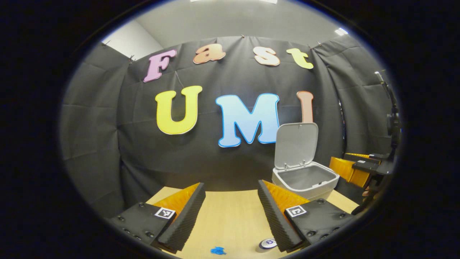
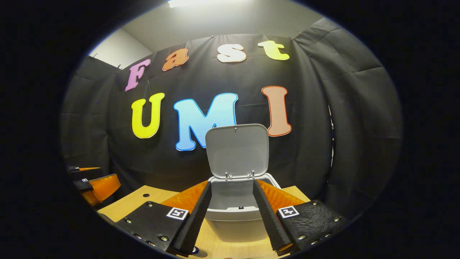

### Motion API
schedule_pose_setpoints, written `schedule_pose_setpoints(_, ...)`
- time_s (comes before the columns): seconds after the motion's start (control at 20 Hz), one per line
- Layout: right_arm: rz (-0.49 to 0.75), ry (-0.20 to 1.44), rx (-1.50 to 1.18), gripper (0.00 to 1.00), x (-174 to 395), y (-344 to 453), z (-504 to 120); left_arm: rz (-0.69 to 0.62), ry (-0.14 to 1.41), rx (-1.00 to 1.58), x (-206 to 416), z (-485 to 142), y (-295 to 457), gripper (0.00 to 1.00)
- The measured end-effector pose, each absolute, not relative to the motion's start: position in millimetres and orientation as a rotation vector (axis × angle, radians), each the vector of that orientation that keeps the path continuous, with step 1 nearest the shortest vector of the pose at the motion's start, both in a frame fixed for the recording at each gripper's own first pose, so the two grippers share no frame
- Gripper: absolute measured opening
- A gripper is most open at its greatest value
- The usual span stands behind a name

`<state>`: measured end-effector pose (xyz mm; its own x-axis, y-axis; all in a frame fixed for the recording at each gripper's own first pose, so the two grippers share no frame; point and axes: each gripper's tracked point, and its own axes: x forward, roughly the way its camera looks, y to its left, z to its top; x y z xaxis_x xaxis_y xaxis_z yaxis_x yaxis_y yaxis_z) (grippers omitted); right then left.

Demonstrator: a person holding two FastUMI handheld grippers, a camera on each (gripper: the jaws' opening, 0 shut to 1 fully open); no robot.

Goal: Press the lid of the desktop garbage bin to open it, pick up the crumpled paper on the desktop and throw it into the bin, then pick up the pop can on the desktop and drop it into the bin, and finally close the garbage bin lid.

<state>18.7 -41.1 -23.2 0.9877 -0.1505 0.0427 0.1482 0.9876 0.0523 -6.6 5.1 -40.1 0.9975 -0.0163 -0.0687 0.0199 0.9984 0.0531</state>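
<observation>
Bin [image 2: 235,216] lid [image 2: 237,149] upright, both grippers' fingers [image 1: 275,212] apart, empty.

Bin [image 2: 235,212] on the table [image 1: 230,212], lid [image 2: 237,151] upright behind; can [image 1: 266,244] nearer.

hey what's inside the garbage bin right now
The bin stands open, lid up. Only bare grey inner walls and some floor show; the near wall hides the rest.

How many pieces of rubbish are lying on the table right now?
2: a blue crumpled paper near the front edge, and a pop can beside it, partly behind the left gripper's finger. Others may be hidden.
</observation>
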Motion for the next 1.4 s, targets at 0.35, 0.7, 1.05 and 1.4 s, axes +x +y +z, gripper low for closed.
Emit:
schedule_pose_setpoints(0.35, -0.164, -0.046, 0.052, 0.76, 16, -43, -23, -0.023, 0.136, 0.053, -4, -82, 14, 0.96)
schedule_pose_setpoints(0.7, -0.166, -0.030, 0.048, 0.76, 16, -43, -28, 0.005, 0.275, 0.018, -4, -148, 37, 0.96)
schedule_pose_setpoints(1.05, -0.169, -0.017, 0.060, 0.76, 15, -45, -33, 0.026, 0.407, 0.007, -9, -212, 55, 0.96)
schedule_pose_setpoints(1.4, -0.184, 0.010, 0.065, 0.76, 14, -49, -41, 0.030, 0.513, 0.017, -19, -264, 65, 0.96)
